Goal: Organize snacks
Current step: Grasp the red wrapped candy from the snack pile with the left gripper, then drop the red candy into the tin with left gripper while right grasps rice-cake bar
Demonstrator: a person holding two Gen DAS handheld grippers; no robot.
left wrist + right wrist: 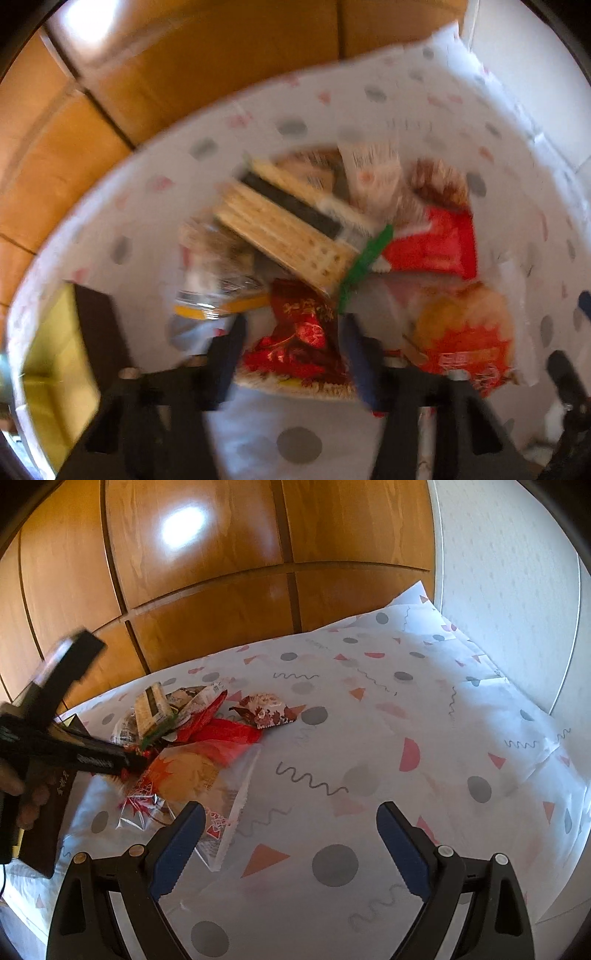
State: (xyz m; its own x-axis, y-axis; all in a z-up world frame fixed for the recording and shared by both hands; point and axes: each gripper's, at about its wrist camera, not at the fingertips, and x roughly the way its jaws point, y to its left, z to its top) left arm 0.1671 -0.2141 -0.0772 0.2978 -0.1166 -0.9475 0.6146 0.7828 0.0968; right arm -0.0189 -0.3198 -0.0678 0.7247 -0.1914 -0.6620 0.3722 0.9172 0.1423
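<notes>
Left gripper (291, 332) jaws narrow, clamping red gold-script packet (299, 332), lettering too blurred to read. Right gripper (291, 845) wide, empty; only its view shows hand (22, 794).

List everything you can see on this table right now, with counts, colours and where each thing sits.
cracker pack: one, beige with a green end, top of the snack pile
red packet: one, bright red, right of the crackers
orange-printed bag: one, clear with orange print, near side of the pile
brown-and-white packet: one, far right edge of the pile
dark red packet: one, between the left claw's fingers
box: one, dark brown, left of the pile
tablecloth: one, white with grey and pink shapes, under everything
wooden panels: several, orange-brown, behind the table
hand: one, holding the left tool
left claw: closed on the dark red packet
right claw: open, empty, over bare cloth
</notes>
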